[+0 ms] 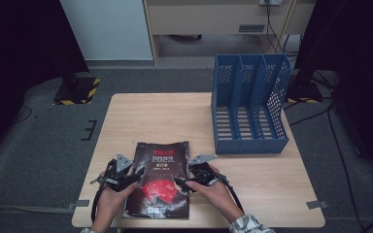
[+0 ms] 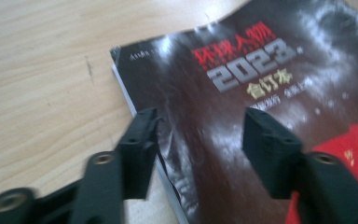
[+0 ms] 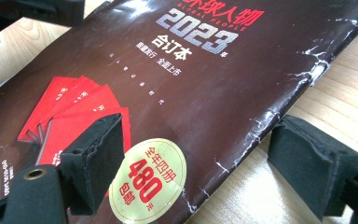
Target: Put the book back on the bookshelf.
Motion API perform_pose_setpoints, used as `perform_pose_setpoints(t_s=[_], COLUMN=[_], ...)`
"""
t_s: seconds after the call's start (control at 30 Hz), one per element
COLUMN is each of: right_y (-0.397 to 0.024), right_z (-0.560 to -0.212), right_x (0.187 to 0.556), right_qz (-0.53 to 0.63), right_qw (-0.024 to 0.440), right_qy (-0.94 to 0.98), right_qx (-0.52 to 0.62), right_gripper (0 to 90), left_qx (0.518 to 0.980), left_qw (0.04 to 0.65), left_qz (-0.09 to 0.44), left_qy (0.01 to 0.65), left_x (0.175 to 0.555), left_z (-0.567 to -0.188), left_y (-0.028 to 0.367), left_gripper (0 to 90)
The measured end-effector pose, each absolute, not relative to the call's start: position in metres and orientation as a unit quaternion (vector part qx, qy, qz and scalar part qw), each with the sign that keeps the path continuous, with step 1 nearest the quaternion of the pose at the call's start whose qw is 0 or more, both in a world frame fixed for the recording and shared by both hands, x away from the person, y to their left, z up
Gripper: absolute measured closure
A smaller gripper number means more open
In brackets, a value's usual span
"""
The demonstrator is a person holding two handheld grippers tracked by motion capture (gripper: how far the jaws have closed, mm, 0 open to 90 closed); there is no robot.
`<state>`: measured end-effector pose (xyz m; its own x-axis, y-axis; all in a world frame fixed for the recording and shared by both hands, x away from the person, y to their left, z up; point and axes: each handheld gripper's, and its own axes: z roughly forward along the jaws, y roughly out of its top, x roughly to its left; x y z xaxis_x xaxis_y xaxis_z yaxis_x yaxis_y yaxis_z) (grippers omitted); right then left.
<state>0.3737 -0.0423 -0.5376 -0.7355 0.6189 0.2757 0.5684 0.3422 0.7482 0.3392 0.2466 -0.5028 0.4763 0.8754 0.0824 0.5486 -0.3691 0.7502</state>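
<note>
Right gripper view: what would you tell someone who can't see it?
A dark glossy book with "2023", red cards and a round "480" sticker lies on a wooden table. The right gripper is open, one jaw above the cover, the other past its worn edge.

The book (image 3: 223,88) has a glossy dark paper cover that catches the light, with whitish creases worn along its spine and a smooth round sticker (image 3: 148,179). The surface (image 2: 42,70) is pale wood with a fine grain and matt finish. The fingers (image 3: 93,161) look like matt black plastic, slightly rough. The file rack (image 1: 249,104) is perforated blue plastic.
</note>
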Motion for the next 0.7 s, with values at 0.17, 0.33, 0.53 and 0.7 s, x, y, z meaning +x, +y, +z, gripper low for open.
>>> perform_pose_setpoints(t_s=[0.17, 0.33, 0.53, 0.7], right_y=[-0.045, -0.047, -0.045, -0.033], right_z=[-0.538, -0.538, -0.529, -0.521], right_x=[0.375, 0.376, 0.377, 0.377], right_qz=[0.446, 0.454, 0.475, 0.466], right_qw=[0.029, 0.019, 0.007, 0.002], right_qy=[0.817, 0.810, 0.801, 0.814], right_qx=[0.365, 0.370, 0.366, 0.348], right_gripper=[22.1, 29.8, 34.9, 36.7], left_qx=[0.809, 0.814, 0.810, 0.808], left_qw=[0.309, 0.300, 0.308, 0.312], left_qz=[0.207, 0.203, 0.194, 0.193], left_qy=[0.456, 0.454, 0.459, 0.461], left_x=[0.339, 0.340, 0.340, 0.340], left_z=[-0.512, -0.517, -0.519, -0.520], left_y=[0.243, 0.242, 0.246, 0.246], left_gripper=[56.6, 54.3, 53.2, 52.5])
